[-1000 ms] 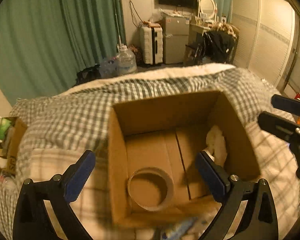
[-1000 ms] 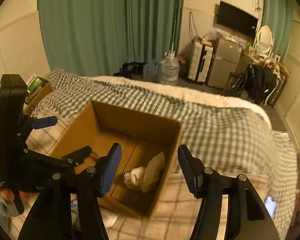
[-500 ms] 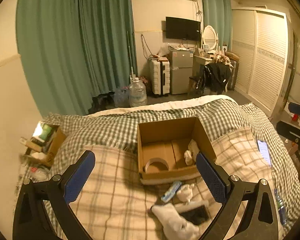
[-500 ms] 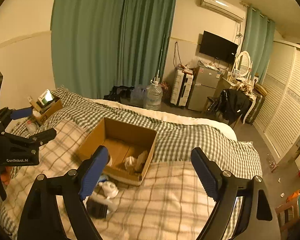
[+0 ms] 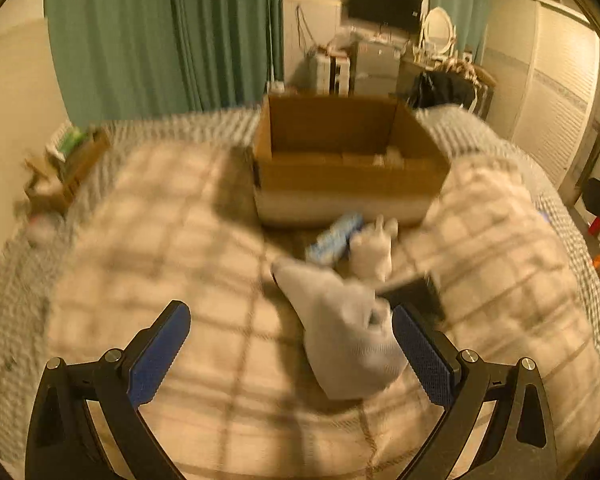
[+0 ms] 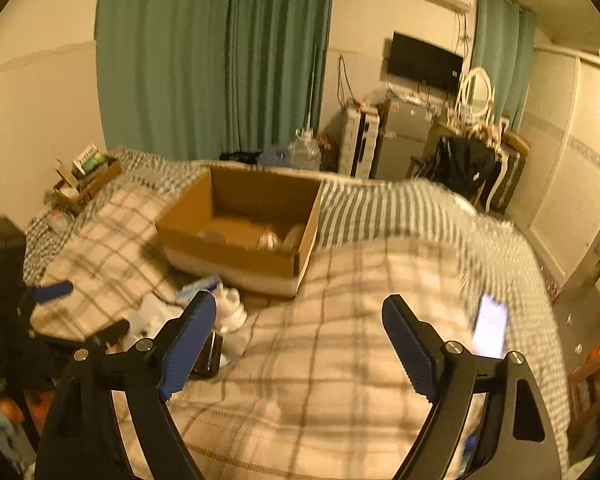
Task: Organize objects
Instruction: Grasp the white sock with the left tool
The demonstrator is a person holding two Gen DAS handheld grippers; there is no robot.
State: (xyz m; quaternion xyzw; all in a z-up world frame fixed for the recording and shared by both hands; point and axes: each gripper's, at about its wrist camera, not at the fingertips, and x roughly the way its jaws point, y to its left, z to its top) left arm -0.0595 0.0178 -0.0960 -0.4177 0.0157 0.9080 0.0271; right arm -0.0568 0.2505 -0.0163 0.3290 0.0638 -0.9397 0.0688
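Both tools have dropped back from the cardboard box [image 5: 340, 168], which a second ago filled their views and now sits up at twelve o'clock on the bed [image 5: 180, 264]. The left hand-held gripper [image 5: 292, 344], jaws wide apart and empty, now hangs low over the grey sock [image 5: 340, 332] at its one o'clock (likely the next pick). The right hand-held gripper [image 6: 296, 344] is spread and empty too. A blue packet [image 5: 334, 236], white soft toy [image 5: 374, 250] and dark wallet-like item [image 5: 414, 294] still await boxing.

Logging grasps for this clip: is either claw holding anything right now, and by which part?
Nothing is held. The left claw is open above the bed with the sock near one finger; the right claw is open and empty.
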